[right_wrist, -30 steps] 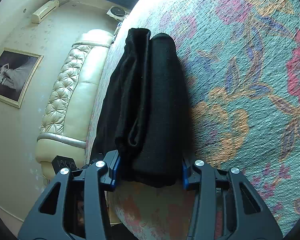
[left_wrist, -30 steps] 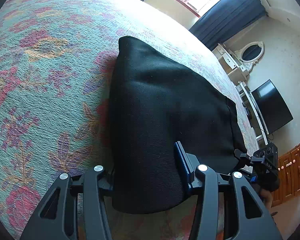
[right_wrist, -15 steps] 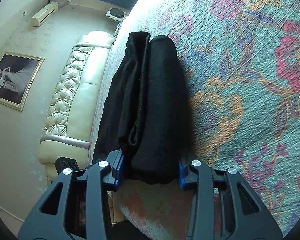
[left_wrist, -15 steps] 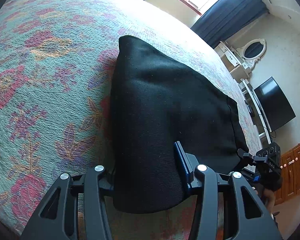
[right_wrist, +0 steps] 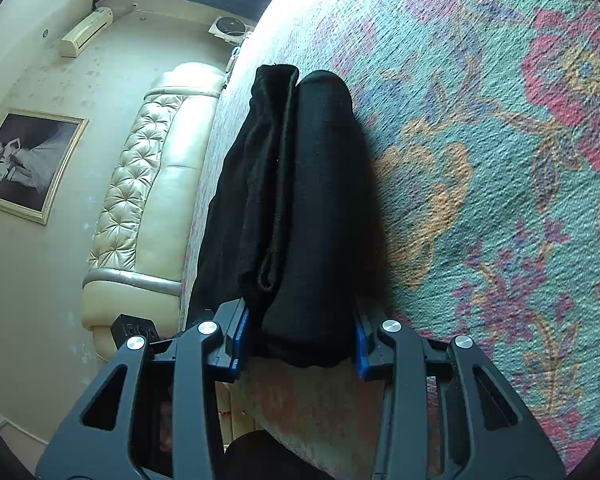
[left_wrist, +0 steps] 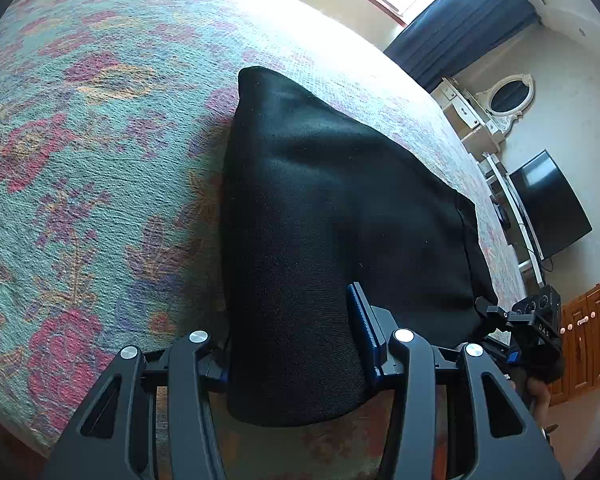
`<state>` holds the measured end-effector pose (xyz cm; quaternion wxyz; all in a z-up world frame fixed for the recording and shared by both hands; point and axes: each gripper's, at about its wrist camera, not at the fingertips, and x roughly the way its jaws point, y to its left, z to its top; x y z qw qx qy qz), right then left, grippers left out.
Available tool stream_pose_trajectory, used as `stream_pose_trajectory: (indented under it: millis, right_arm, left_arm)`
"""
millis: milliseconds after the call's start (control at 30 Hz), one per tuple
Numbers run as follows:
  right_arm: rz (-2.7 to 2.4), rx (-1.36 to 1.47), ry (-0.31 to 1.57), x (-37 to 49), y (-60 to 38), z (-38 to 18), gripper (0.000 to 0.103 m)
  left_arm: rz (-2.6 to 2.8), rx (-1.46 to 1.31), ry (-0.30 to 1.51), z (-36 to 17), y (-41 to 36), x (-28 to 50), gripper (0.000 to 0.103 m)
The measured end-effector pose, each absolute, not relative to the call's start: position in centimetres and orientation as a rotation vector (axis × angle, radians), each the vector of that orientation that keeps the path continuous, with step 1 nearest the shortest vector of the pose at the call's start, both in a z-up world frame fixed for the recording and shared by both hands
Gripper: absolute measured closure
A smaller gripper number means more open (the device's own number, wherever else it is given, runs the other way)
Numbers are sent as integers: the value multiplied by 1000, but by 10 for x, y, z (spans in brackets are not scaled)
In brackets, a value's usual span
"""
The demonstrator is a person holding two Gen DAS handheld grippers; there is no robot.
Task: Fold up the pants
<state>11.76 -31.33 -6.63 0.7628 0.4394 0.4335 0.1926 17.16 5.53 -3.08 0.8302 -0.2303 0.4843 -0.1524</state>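
The black pants (left_wrist: 332, 208) lie folded in a thick stack on the flowered bedspread (left_wrist: 100, 152), near the bed's edge. My left gripper (left_wrist: 296, 344) is shut on the near end of the stack, one finger on each side of it. In the right wrist view the pants (right_wrist: 300, 200) show as several folded layers seen from the side. My right gripper (right_wrist: 300, 344) is shut on the other end of the stack, its blue pads (right_wrist: 240, 336) pressed against the cloth. The right gripper also shows in the left wrist view (left_wrist: 528, 328) at the stack's far corner.
The bedspread (right_wrist: 500, 160) spreads wide beyond the pants. A cream tufted headboard (right_wrist: 140, 200) and a framed picture (right_wrist: 24, 160) are left of the bed. A television (left_wrist: 548, 204), white dresser (left_wrist: 480, 120) and wooden cabinet (left_wrist: 588, 336) stand by the far wall.
Both grippers keep their hold on the folded pants. The stack has shifted only slightly along the bed edge; the view has drifted a little.
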Motion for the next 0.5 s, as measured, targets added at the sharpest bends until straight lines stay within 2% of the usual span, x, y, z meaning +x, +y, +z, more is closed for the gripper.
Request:
stream_pose_trajectory:
  millis: [500]
  right_arm:
    - [417,968,946,103,-310,-68,64]
  left_arm:
    - [-334,-477,1042,-30,55,182,56]
